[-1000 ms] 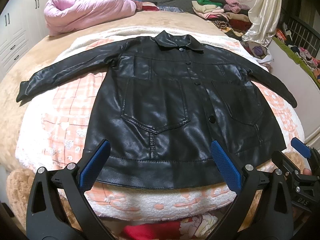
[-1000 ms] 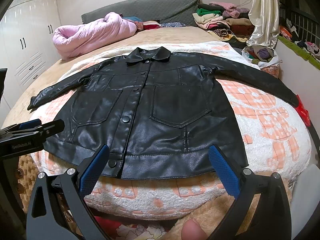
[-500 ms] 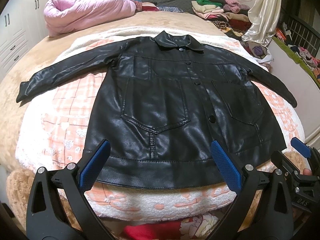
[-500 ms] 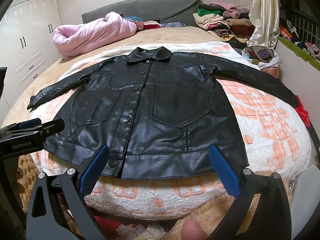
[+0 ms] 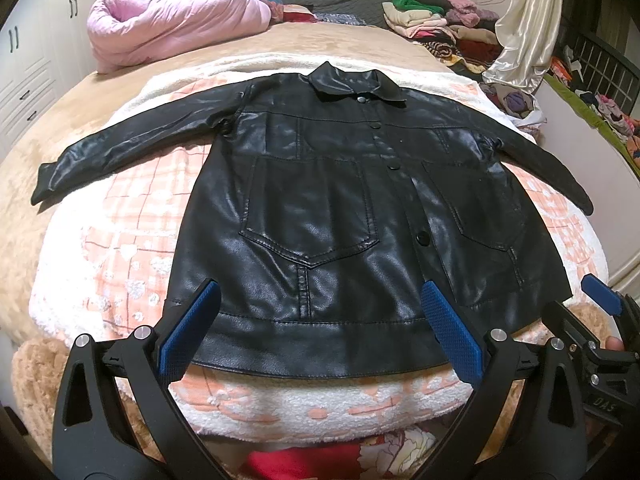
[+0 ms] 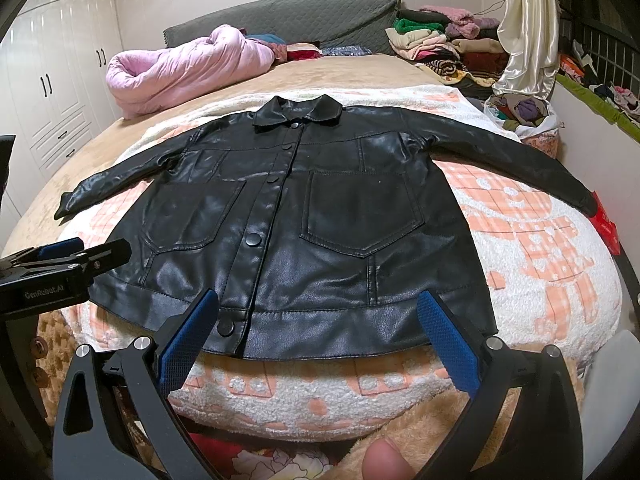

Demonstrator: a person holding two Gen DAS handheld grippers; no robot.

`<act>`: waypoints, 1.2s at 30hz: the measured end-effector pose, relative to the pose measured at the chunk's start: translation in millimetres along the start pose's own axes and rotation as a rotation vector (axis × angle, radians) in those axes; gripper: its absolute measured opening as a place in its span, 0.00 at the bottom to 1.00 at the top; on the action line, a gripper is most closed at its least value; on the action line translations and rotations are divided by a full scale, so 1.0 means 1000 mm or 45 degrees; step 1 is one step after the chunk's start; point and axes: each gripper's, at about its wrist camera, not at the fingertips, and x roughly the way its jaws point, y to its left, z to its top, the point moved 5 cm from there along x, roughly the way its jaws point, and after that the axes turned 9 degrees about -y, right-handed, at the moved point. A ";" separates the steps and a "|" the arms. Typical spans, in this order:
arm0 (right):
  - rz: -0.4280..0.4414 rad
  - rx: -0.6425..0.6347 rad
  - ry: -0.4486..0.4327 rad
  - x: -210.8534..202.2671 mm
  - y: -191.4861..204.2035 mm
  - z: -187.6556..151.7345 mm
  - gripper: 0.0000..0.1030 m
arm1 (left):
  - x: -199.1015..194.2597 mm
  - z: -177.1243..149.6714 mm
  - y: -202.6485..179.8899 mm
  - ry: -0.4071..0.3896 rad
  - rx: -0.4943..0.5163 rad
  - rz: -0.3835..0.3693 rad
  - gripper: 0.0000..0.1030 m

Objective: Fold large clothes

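Observation:
A black leather jacket (image 5: 320,208) lies flat and buttoned on the bed, front up, both sleeves spread out sideways; it also shows in the right wrist view (image 6: 312,216). My left gripper (image 5: 318,316) is open and empty, hovering just in front of the jacket's hem on the left half. My right gripper (image 6: 316,320) is open and empty in front of the hem on the right half. The right gripper also shows at the right edge of the left wrist view (image 5: 600,336), and the left gripper at the left edge of the right wrist view (image 6: 60,260).
The jacket rests on a white and orange fleece blanket (image 5: 120,248) over a tan bedspread (image 6: 360,72). A pink quilt (image 5: 172,20) lies at the back left. Stacks of folded clothes (image 5: 436,24) sit at the back right. White wardrobes (image 6: 52,92) stand on the left.

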 end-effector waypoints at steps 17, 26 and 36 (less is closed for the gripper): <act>0.004 -0.030 0.018 0.018 0.001 0.014 0.96 | 0.020 0.013 0.000 0.010 -0.015 -0.009 0.91; 0.009 -0.026 0.018 0.044 -0.003 0.046 0.96 | 0.051 0.045 0.004 0.025 -0.058 -0.036 0.91; -0.085 -0.008 -0.006 0.085 -0.016 0.099 0.96 | 0.082 0.089 0.002 0.028 -0.049 -0.049 0.91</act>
